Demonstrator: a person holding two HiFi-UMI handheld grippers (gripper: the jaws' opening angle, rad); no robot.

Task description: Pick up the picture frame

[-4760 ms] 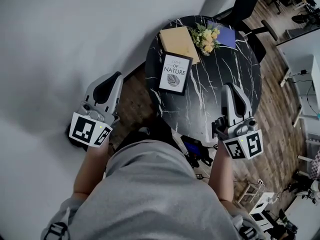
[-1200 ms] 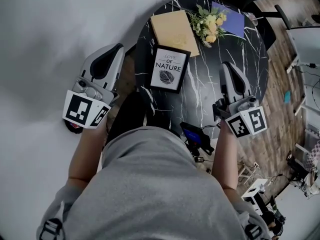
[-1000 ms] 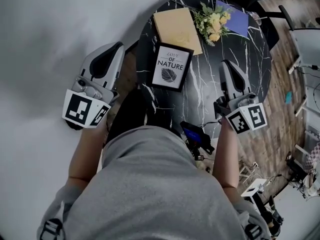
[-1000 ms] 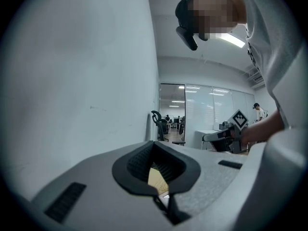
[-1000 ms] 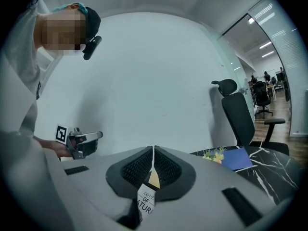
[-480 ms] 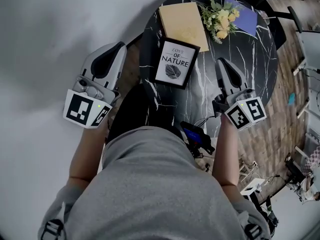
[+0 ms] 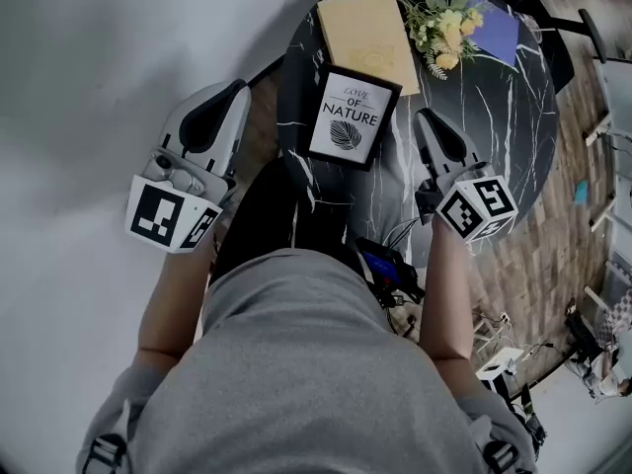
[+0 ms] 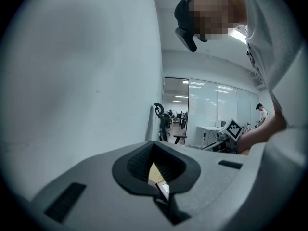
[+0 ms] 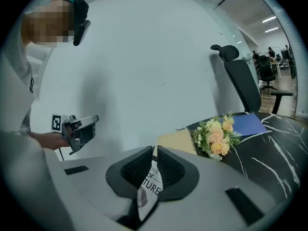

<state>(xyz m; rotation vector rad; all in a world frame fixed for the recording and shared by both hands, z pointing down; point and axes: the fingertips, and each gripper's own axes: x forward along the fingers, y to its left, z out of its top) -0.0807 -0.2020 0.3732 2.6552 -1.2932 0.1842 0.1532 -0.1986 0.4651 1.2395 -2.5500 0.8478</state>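
One picture frame (image 7: 354,117) is seen lying flat near the left edge of the desk (image 7: 474,126), next to a tan book (image 7: 367,30), untouched. The right hand-held gripper (image 7: 427,124) has been brought in just beside the frame's right edge, where a second ago it was held further off. Its jaws are pressed together on nothing, so they must be opened before any grasp. The left hand-held gripper (image 7: 233,95), likewise closed and empty, has been kept off the desk.

Your table (image 7: 494,136) reads as glossy black marble, white-veined. Picture frame (image 7: 353,118): matt black border, white paper print. Your left gripper (image 7: 229,95) and right gripper (image 7: 425,121): smooth matt grey plastic shells, jaws lined with ribbed black pads (image 9: 137,166). Floor (image 7: 568,245): wood planks.
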